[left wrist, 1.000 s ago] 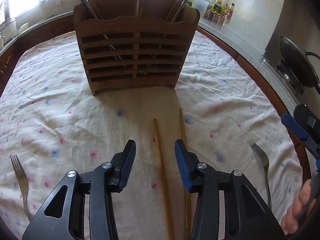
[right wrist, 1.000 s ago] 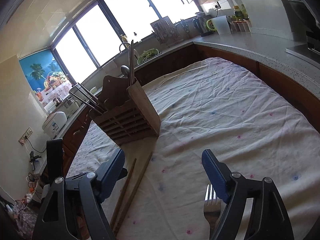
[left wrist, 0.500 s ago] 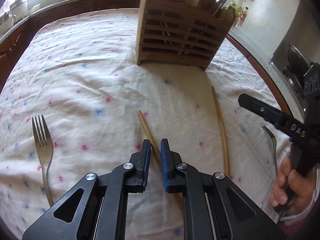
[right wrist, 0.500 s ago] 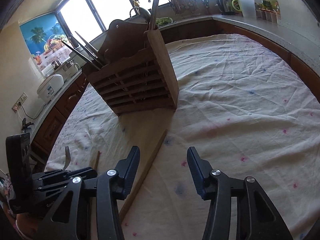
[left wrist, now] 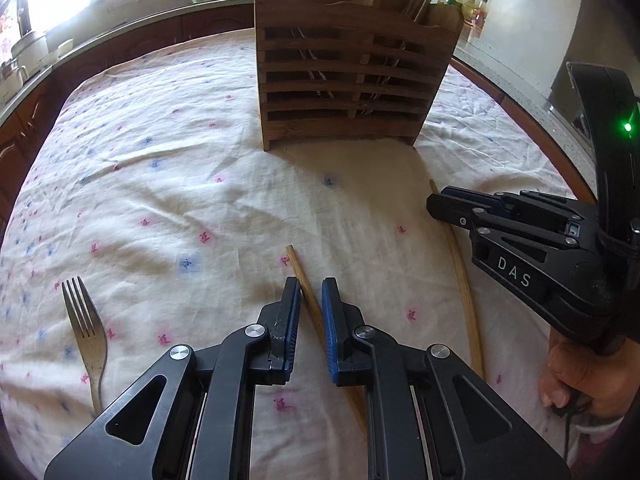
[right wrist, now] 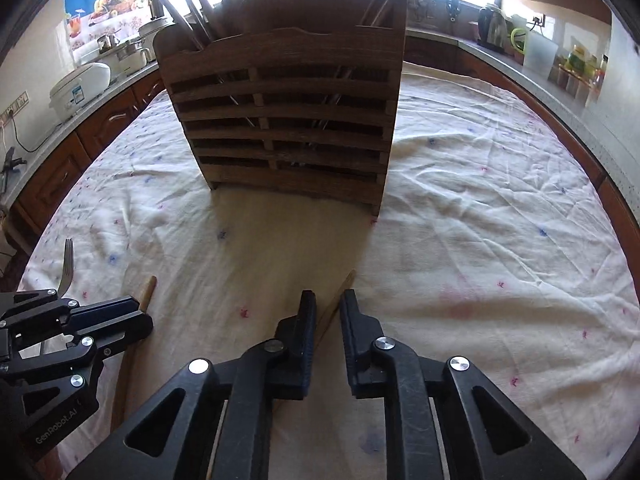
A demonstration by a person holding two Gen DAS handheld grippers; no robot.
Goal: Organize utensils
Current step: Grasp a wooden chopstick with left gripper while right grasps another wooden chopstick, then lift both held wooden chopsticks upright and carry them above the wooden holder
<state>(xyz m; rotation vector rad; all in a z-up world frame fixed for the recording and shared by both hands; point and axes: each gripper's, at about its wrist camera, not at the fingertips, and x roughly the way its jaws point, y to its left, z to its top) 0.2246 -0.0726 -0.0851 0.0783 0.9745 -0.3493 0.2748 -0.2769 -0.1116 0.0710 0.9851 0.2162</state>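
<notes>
A slatted wooden utensil holder (left wrist: 344,68) stands upright on the flowered cloth, with metal utensils in it; it also shows in the right wrist view (right wrist: 284,120). My left gripper (left wrist: 311,292) is shut on one wooden chopstick (left wrist: 298,264) that lies between its pads. My right gripper (right wrist: 328,304) is shut on the other wooden chopstick (right wrist: 344,284), whose tip pokes out ahead of the pads. That second chopstick also shows in the left wrist view (left wrist: 464,280) under the right gripper (left wrist: 440,200). A metal fork (left wrist: 86,332) lies on the cloth to the left.
The cloth-covered table (left wrist: 160,184) has a wooden rim and kitchen counters around it. A rice cooker (right wrist: 80,88) stands on the left counter, jars and a kettle (right wrist: 496,32) on the right counter. The left gripper (right wrist: 132,320) sits low left in the right wrist view.
My right gripper has closed from wide open onto the right chopstick and moved in front of the holder. My left gripper stays shut on the left chopstick.
</notes>
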